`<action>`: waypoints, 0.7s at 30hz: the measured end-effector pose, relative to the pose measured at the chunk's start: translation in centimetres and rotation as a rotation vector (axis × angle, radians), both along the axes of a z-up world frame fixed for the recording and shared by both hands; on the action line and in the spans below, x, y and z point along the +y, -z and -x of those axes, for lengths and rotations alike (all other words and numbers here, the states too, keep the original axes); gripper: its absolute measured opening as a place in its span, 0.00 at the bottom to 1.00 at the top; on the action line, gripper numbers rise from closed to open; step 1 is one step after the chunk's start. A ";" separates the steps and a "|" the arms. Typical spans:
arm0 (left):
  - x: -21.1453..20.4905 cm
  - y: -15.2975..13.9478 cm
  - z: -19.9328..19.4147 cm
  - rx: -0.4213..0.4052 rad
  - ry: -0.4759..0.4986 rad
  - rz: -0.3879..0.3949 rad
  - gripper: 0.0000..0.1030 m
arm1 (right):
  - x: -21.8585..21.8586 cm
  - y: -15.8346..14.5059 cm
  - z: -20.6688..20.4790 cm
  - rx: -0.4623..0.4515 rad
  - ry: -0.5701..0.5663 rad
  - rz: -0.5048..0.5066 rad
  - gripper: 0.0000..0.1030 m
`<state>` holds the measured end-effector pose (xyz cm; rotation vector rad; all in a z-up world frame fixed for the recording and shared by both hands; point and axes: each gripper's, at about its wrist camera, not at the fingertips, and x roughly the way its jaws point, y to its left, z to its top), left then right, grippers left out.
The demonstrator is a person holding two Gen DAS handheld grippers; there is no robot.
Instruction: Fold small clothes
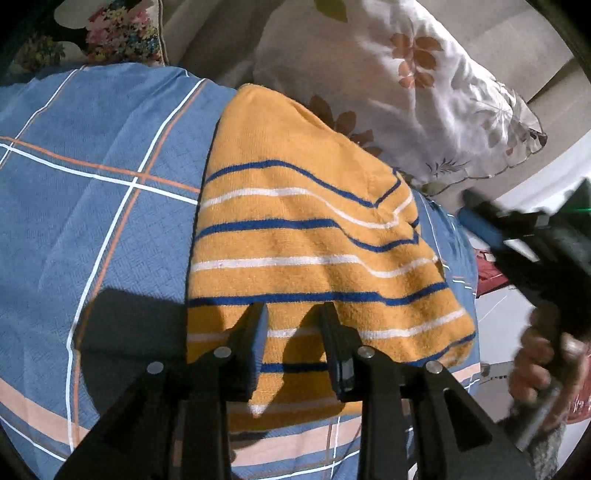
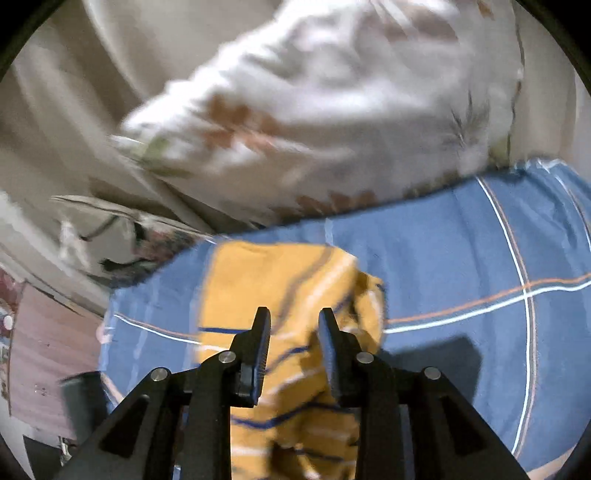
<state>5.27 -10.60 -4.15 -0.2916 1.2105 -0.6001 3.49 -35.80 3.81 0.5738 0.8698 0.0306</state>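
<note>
An orange garment [image 1: 295, 236] with blue and white stripes lies folded on the blue checked bedsheet [image 1: 92, 203]. My left gripper [image 1: 295, 314] is open and empty, its fingers hovering over the garment's near edge. My right gripper shows at the right edge of the left wrist view [image 1: 517, 236], held by a hand, off to the side of the garment. In the right wrist view the right gripper [image 2: 294, 317] is open and empty above the garment [image 2: 280, 288], which looks blurred.
A white floral pillow [image 1: 406, 85] lies behind the garment, also in the right wrist view [image 2: 332, 103]. A dark floral cushion [image 1: 110, 33] sits at the back left. The bed's edge drops to the floor on the right [image 1: 509, 314].
</note>
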 end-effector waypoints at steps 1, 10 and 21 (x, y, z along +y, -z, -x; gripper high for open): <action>-0.1 0.0 -0.2 0.000 0.000 -0.002 0.28 | 0.4 -0.3 0.2 -0.018 -0.008 -0.042 0.30; 2.7 -2.4 -0.4 -0.023 -0.001 0.021 0.28 | 0.8 8.9 1.4 0.183 0.010 -0.173 0.21; 3.4 -5.0 -2.5 -0.156 -0.066 -0.136 0.28 | 2.5 8.4 1.0 0.151 -0.006 -0.047 0.23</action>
